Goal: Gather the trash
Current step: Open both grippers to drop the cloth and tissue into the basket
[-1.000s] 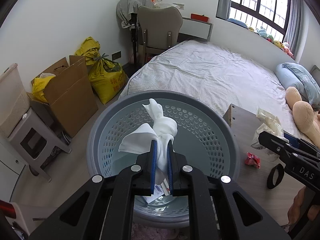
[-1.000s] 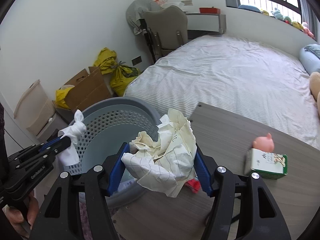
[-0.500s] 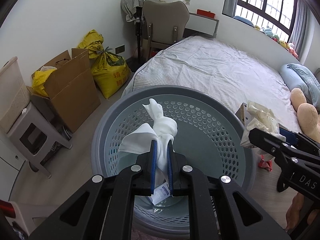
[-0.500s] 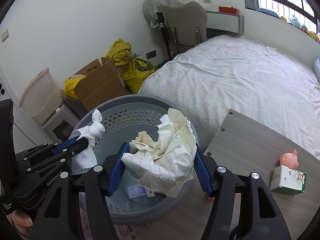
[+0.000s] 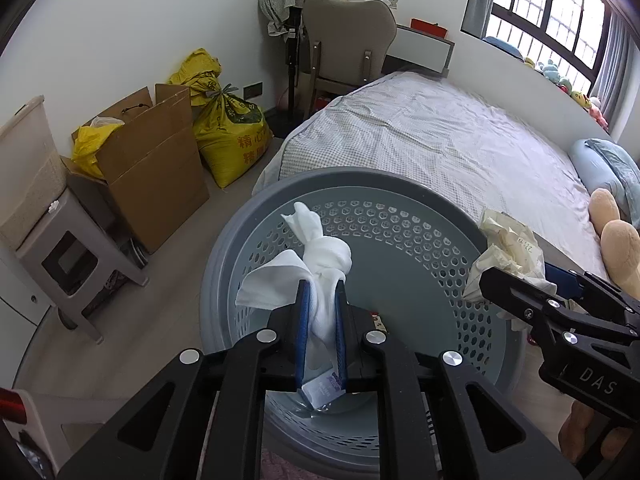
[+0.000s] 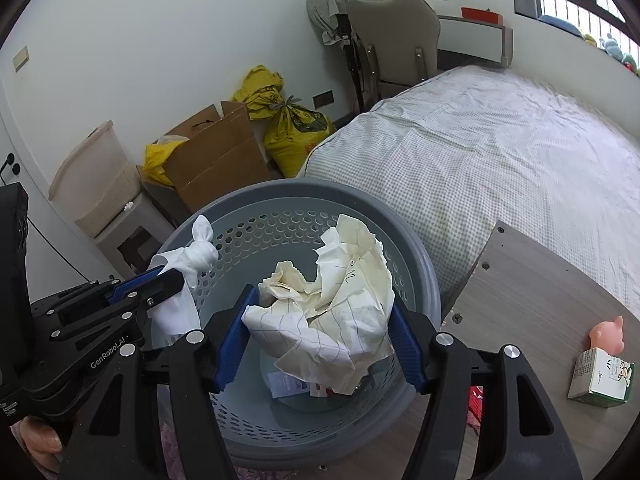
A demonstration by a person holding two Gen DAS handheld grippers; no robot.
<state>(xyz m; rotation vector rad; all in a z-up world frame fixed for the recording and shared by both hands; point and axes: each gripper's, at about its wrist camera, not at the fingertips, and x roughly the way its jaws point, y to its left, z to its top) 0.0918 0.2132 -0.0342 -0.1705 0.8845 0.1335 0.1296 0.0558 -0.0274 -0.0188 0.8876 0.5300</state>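
Observation:
A grey perforated trash basket (image 5: 400,200) (image 6: 416,256) stands on the floor below both grippers. My left gripper (image 5: 322,292) is shut on a knotted white tissue (image 5: 320,256) and holds it over the basket's left part; it also shows in the right wrist view (image 6: 172,276) with the tissue (image 6: 200,250). My right gripper (image 6: 320,320) is shut on a crumpled cream paper wad (image 6: 340,296) above the basket's opening; it shows in the left wrist view (image 5: 516,292) with the wad (image 5: 508,248). Small scraps (image 6: 288,384) lie at the basket's bottom.
A wooden table (image 6: 540,280) on the right carries a small carton (image 6: 600,376) and a pink pig toy (image 6: 606,332). A bed (image 5: 440,148) lies behind the basket. A cardboard box (image 5: 156,160), yellow bags (image 5: 228,128) and a stool (image 5: 68,252) stand on the left.
Both grippers have moved left from the table side to above the basket, each keeping its grip. The paper wad was over the table edge and now hangs over the basket's opening.

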